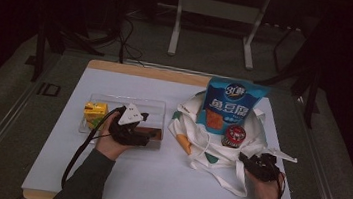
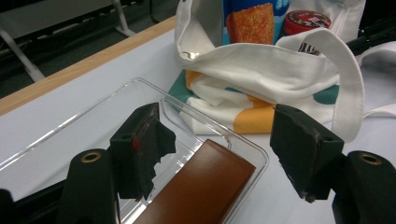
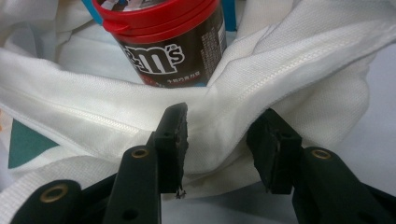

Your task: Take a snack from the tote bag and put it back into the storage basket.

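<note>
A: Where's the brown bar [image 2: 201, 186] relative to the left gripper [image 2: 219, 154]?

B: In the left gripper view it lies low in the frame between the two black jaws, nearer the left one, inside the clear plastic tray [image 2: 93, 116]. The jaws stand wide apart and press on nothing.

A: Which way does the bar run?

B: Its long axis goes from bottom centre up toward the right, ending at the tray's rounded corner. It is a flat, smooth, glossy slab with square edges.

A: And the right gripper [image 3: 219, 144]?

B: In the right gripper view its jaws are about half open, with a fold of the white woven tote bag [image 3: 280, 70] bunched between them; I cannot tell whether they pinch it. Above, a brown candy tub [image 3: 173, 46] with a red lid sits tilted in the bag.

A: In the high view?

B: The tray is at centre left on the desk [image 1: 155, 177], the bag at centre right, with a blue snack pouch [image 1: 231, 106] standing in it.
</note>
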Motion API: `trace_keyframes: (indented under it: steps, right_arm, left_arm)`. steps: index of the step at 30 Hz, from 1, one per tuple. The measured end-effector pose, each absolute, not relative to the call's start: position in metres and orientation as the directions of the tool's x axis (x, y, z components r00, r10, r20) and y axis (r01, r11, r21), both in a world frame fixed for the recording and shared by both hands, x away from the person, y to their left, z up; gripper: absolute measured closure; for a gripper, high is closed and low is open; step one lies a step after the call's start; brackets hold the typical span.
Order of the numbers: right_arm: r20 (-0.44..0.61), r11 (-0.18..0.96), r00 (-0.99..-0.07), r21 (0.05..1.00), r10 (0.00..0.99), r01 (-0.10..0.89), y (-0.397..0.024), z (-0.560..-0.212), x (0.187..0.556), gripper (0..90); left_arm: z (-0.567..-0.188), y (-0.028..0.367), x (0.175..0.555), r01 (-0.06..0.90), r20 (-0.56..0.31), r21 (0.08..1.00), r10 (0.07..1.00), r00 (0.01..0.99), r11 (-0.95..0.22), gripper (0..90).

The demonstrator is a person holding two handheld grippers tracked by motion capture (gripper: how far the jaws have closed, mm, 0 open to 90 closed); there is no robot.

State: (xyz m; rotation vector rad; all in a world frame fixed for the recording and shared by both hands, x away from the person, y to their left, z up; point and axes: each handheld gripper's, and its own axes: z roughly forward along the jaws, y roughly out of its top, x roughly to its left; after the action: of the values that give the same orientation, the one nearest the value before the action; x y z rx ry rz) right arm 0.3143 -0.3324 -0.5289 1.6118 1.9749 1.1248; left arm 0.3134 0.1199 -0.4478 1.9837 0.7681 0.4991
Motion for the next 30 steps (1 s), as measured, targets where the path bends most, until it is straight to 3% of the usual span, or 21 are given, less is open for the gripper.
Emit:
trace_keyframes:
  steps: [7,16,30]
  right_arm:
    - [0.193,0.056,-0.292,0.741,0.937,0.670,-0.331,-0.525,0.316,57.9]
    - [0.114,0.122,-0.320,0.765,0.941,0.632,-0.329,-0.511,0.312,66.1]
    - [0.076,0.156,-0.337,0.776,0.939,0.611,-0.335,-0.495,0.306,64.8]
  left_arm:
    - [-0.452,0.120,0.311,0.319,0.027,0.871,0.685,0.728,-0.374,35.1]
    - [-0.455,0.112,0.308,0.312,0.009,0.876,0.659,0.752,-0.368,37.0]
    - [-0.458,0.106,0.299,0.288,0.006,0.879,0.613,0.790,-0.380,43.9]
